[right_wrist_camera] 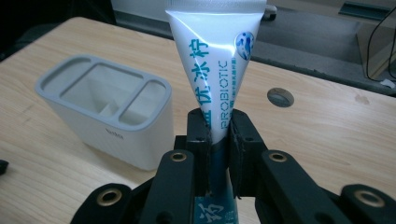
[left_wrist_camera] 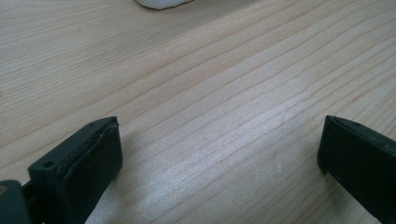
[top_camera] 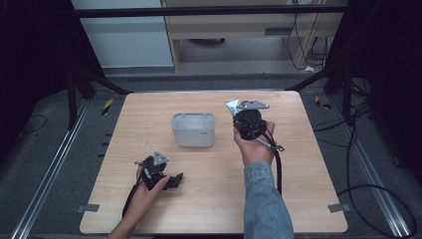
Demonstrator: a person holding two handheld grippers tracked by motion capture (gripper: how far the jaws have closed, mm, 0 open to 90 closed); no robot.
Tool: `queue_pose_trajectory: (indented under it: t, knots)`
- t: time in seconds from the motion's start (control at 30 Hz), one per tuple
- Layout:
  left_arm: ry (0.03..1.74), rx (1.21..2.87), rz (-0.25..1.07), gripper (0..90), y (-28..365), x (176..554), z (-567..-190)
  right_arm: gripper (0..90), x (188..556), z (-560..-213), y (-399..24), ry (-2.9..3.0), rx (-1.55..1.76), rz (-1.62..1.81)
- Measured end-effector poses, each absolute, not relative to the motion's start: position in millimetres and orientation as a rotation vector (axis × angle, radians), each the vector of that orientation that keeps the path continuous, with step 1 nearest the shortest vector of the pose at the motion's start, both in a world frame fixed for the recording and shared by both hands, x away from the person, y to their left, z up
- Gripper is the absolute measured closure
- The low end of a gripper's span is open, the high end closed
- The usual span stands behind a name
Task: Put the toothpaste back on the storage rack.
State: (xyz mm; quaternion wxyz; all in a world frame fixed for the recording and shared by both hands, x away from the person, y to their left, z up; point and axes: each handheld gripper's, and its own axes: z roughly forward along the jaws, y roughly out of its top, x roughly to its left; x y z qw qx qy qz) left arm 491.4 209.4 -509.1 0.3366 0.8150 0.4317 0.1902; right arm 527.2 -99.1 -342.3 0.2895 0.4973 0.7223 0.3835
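A white toothpaste tube (right_wrist_camera: 212,60) with blue print stands upright, flat crimped end up, clamped in my right gripper (right_wrist_camera: 218,122). In the high view that right gripper (top_camera: 238,112) is held above the table to the right of a white holder (top_camera: 193,129); the tube's silvery end (top_camera: 232,105) pokes out at its top. The holder (right_wrist_camera: 105,114) is a rounded box with three open compartments, all looking empty. My left gripper (top_camera: 175,180) rests low at the table's front left, its jaws wide apart over bare wood (left_wrist_camera: 219,140) with nothing between them.
The wooden table (top_camera: 149,209) has a round cable hole (right_wrist_camera: 280,96) near its far edge. Black frame bars (top_camera: 99,79) and loose cables (top_camera: 378,194) surround the table. A corner of the white holder (left_wrist_camera: 161,3) shows at the top of the left gripper view.
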Motion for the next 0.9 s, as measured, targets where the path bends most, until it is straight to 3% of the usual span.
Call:
queue_pose_trajectory:
  t: [0.9]
  knots:
    - [1.132, 2.124, 0.497, 0.0, 209, 491, -509, 80.2, 536, -307, -77, 1.79, 1.235, 1.163]
